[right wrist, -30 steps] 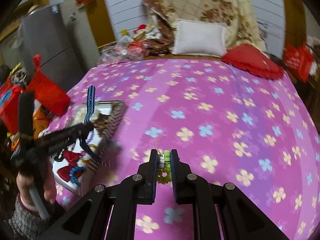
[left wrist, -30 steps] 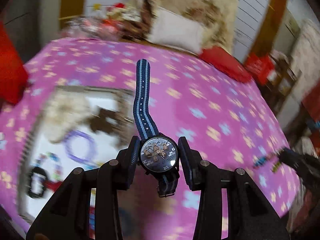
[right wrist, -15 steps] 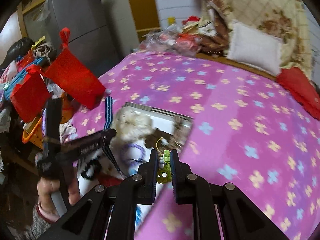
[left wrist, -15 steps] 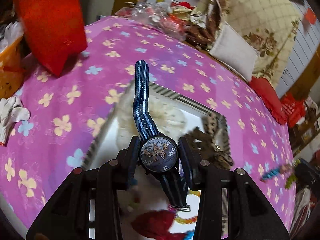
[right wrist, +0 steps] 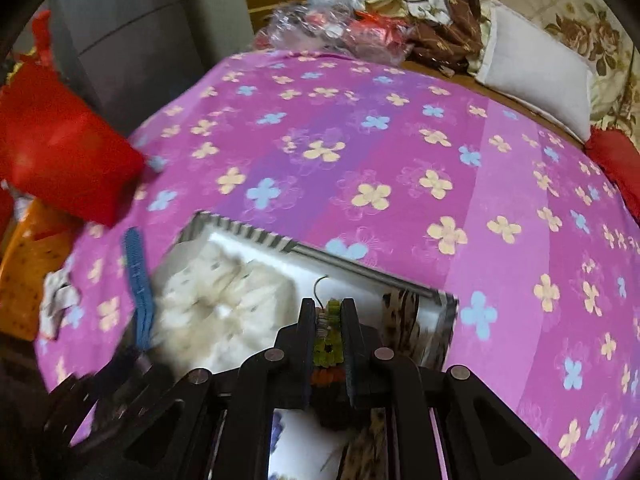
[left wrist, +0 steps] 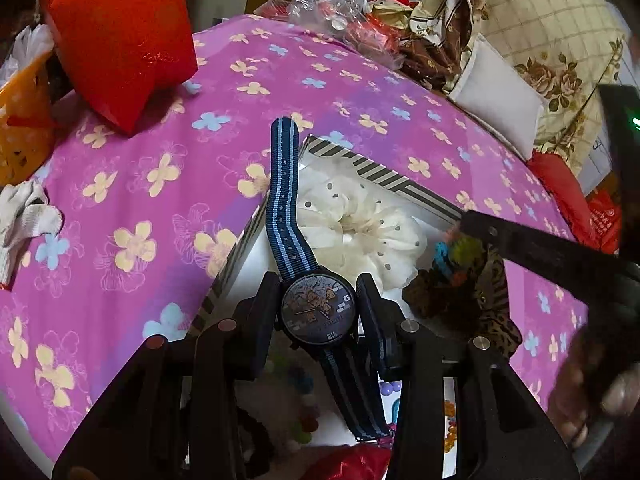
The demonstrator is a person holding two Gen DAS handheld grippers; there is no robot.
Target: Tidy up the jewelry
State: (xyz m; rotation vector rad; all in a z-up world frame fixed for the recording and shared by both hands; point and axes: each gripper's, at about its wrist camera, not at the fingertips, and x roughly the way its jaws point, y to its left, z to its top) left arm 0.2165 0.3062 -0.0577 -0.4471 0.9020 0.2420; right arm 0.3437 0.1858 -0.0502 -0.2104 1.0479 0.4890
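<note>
- Jewelry box point(left wrist: 384, 178), a shallow rectangular tray with a black-and-white striped rim and a white floor, lies on a bed under a magenta sheet point(left wrist: 168, 208) printed with cream and blue four-petal flowers.
- Left gripper point(left wrist: 318, 312), black plastic with round metal pins, has its jaws clamped on the sides of a round dark-faced wristwatch point(left wrist: 318, 310); the watch's woven navy strap with pale blue stripes stands up stiffly above the dial and trails down below it, over the box.
- Right gripper point(right wrist: 328, 344) has its jaws nearly together, pinching a small beaded piece of green and orange beads point(right wrist: 329, 350) with a thin wire hook curling up from its top; it hangs above the box's interior.
- Inside the box: a ruffled cream fabric scrunchie with grey dots point(left wrist: 356, 224) fills the far end, and a crumpled brown animal-print fabric piece point(left wrist: 472, 300) sits just beside it, against the right wall.
- More bright beads and a red item show at the box's near end in the left wrist view, partly hidden by the gripper and too blurred to name.
- A glossy red bag point(left wrist: 120, 40) rests at the bed's left edge, with a white knitted glove point(left wrist: 24, 216) near it.
- A white pillow point(right wrist: 536, 76) and a floral quilt point(left wrist: 560, 28) are piled at the far side.
</note>
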